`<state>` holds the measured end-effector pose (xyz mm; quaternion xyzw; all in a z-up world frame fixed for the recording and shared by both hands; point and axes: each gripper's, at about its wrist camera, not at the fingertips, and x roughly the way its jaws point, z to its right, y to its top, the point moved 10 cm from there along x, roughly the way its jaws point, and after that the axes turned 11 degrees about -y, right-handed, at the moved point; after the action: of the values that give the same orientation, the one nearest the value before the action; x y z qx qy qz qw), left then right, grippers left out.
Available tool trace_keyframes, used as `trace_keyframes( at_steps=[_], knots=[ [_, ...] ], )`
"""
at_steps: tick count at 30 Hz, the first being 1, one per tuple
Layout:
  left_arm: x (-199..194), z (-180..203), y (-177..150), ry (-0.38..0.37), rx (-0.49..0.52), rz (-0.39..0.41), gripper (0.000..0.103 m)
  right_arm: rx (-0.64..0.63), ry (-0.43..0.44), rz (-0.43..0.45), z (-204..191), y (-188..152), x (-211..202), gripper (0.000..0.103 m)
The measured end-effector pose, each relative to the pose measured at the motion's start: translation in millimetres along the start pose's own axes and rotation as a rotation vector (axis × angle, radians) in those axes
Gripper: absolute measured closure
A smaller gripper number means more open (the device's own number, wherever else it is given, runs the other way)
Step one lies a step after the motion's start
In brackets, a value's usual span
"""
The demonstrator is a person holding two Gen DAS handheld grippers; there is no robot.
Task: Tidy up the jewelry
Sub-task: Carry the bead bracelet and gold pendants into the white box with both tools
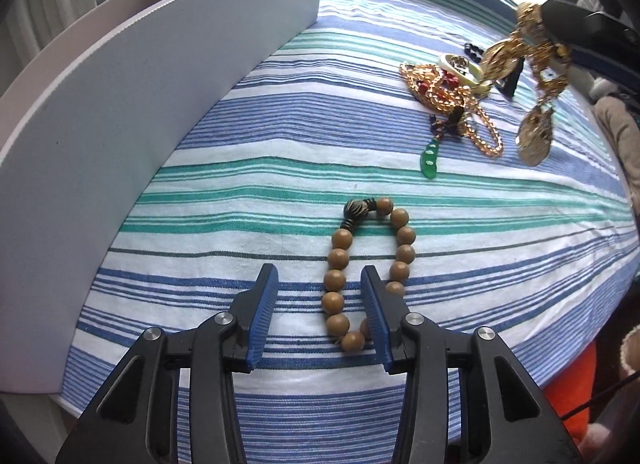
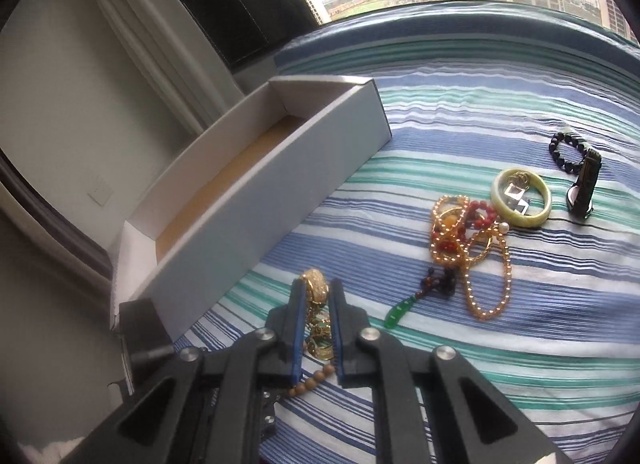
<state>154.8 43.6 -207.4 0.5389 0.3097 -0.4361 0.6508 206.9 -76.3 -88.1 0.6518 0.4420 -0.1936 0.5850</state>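
Jewelry is split three ways right now. A gold ornate piece [image 2: 316,291] is clenched between the narrowed jaws of the right gripper [image 2: 316,296], lifted off the striped cloth [image 2: 480,364], its chains and medallions dangling loose below. A wooden bead bracelet [image 1: 366,268] lies flat on the cloth directly under the left gripper [image 1: 320,276], whose jaws stand released and wide; one finger sits inside the loop, the other outside it, so it straddles one side of the beads without gripping. Farther off, a tangled heap [image 2: 468,248] of gold chain, red beads and a green pendant rests by a pale jade bangle [image 2: 522,198], with a dark bead bracelet [image 2: 568,152] and a black watch [image 2: 584,188] beyond. The white cardboard box [image 2: 260,184] stands open and looks empty, just beside the grippers.

Trouble seems likeliest from the dangling gold chains: they could snag the box wall or slip from the pinch. Closing the left gripper might just roll the round beads aside.

No brand or writing is readable anywhere.
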Motion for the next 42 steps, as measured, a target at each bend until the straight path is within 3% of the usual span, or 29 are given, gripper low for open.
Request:
trace_keyframes(
  at_steps=[2,4,7,13,17,22,26,33,39,42],
  knots=[
    [4,5,5,0.042,0.058,-0.003,0.095,0.006,-0.001,0.033,8,2,-21,0.092],
    [5,8,6,0.037,0.059,-0.014,0.094,0.014,-0.013,0.063,14,3,-34,0.092],
    [-6,5,15,-0.064,-0.022,-0.002,0.094,0.021,-0.032,0.081,25,2,-49,0.092],
    [-78,3,52,-0.200,-0.108,0.140,0.094,0.020,-0.054,0.102,37,11,-60,0.092],
    [-140,-7,78,-0.212,-0.124,0.254,0.094,-0.015,-0.036,0.115,22,31,-61,0.092],
    [-209,-51,111,-0.118,-0.146,0.399,0.094,-0.096,0.039,0.134,-27,76,-56,0.092],
    [-229,-107,124,0.000,-0.201,0.440,0.094,-0.166,0.103,0.138,-81,110,-37,0.092],
    [-189,-211,113,0.180,-0.337,0.350,0.094,-0.241,0.192,0.040,-171,131,50,0.092],
    [-154,-257,78,0.269,-0.394,0.246,0.094,-0.319,0.143,-0.039,-209,110,130,0.092],
    [-149,-267,67,0.338,-0.381,0.218,0.091,-0.366,0.067,-0.063,-210,96,160,0.091]
  ],
)
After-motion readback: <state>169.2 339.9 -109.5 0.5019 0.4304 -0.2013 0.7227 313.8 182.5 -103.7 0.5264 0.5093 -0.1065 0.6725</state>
